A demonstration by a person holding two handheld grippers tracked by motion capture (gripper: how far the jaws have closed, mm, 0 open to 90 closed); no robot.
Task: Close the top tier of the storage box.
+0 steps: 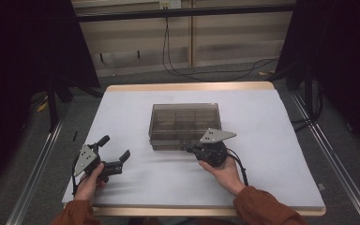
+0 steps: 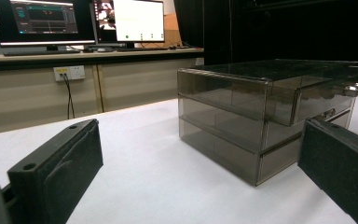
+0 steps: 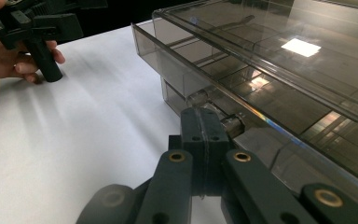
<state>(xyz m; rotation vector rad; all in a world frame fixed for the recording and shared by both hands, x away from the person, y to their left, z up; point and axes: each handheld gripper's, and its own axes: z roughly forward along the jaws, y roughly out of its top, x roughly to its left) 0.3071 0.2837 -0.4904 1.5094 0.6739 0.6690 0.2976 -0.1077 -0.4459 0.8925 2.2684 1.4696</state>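
Smoky plastic drawer box (image 1: 184, 125) — right hand-held gripper (image 3: 208, 122) clenched on its drawer knob (image 3: 233, 125), drawer barely out; left hand-held gripper (image 1: 116, 152) spread wide, idle alongside.

Contents of smoky translucent plastic drawer box (image 1: 184, 125) too dim to tell. Small metal drawer knob (image 3: 232, 125) half hidden behind closed right gripper (image 3: 204, 128). Screen text on far black desk monitors (image 2: 39, 21) unreadable, leftmost cropped at frame edge.
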